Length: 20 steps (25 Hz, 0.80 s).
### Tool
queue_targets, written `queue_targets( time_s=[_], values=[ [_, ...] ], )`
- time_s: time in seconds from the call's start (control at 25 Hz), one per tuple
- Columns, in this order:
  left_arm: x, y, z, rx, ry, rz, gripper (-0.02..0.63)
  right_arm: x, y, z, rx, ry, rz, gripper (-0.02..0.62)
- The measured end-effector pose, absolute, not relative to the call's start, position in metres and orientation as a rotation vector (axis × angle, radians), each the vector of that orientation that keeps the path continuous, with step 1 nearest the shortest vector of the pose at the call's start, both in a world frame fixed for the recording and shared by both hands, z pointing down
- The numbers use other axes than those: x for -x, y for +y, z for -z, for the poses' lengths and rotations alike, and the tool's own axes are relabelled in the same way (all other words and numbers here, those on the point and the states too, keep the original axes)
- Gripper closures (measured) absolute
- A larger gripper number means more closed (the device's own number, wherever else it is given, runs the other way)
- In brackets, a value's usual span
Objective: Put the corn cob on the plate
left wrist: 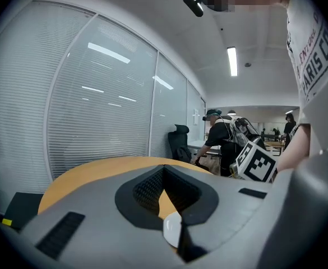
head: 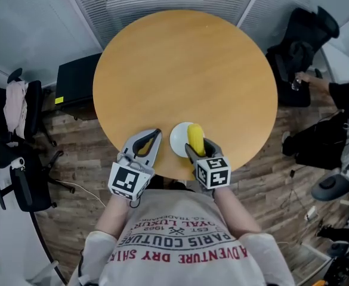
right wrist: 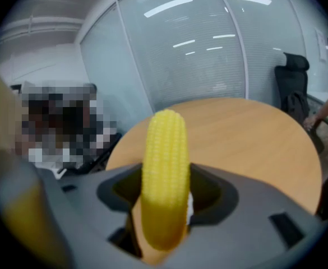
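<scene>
Nearest the head camera, a white printed shirt point(head: 186, 249) and two forearms are seen, each ending in a gripper that carries a marker cube. At the near edge of the round wooden table point(head: 186, 64), the right gripper point(head: 198, 149) is pinching the corn cob point(head: 195, 134) between its jaws. The yellow cob is held lengthwise along the jaws, with its tip pointing away from the person. A white plate point(head: 178, 140) lies on the table just under and left of the cob, whose far end overlaps the plate's right part. Whether cob and plate touch cannot be told. In the right gripper view, the cob point(right wrist: 165, 178) is seen rising between the grey jaws of the right gripper point(right wrist: 166, 198), with a sliver of the plate point(right wrist: 190, 205) showing beside it.

The left gripper point(head: 156, 134) is held just left of the plate, with its jaws pressed together at the tips and nothing between them. In the left gripper view, the plate point(left wrist: 172, 228) shows through the gap behind the meeting tips of the left gripper point(left wrist: 164, 171).
</scene>
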<state>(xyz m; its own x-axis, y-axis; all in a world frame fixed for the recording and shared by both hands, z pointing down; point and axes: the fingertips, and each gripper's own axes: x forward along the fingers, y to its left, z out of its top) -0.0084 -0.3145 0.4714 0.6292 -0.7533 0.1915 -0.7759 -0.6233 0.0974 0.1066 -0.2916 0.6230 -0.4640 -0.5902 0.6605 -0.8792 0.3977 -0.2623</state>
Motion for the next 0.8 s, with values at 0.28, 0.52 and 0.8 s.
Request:
queue_targets(
  time_s=[0.28,0.52,0.8],
  values=[
    [0.021,-0.330,-0.492,-2.628,-1.261,-0.226,0.574,-0.102,-0.300,-0.679,-1.181,-2.054,-0.910,0.331],
    [0.033,-0.337,-0.504,-2.594,-1.281,-0.237,0.574,-0.098,-0.302,-0.711,-1.121,-1.970,-0.948,0.331],
    [0.042,-0.337,-0.517,-2.564,-1.283,-0.257,0.574,-0.092,-0.300,-0.734,-1.101,-1.901,-0.970,0.331]
  ],
)
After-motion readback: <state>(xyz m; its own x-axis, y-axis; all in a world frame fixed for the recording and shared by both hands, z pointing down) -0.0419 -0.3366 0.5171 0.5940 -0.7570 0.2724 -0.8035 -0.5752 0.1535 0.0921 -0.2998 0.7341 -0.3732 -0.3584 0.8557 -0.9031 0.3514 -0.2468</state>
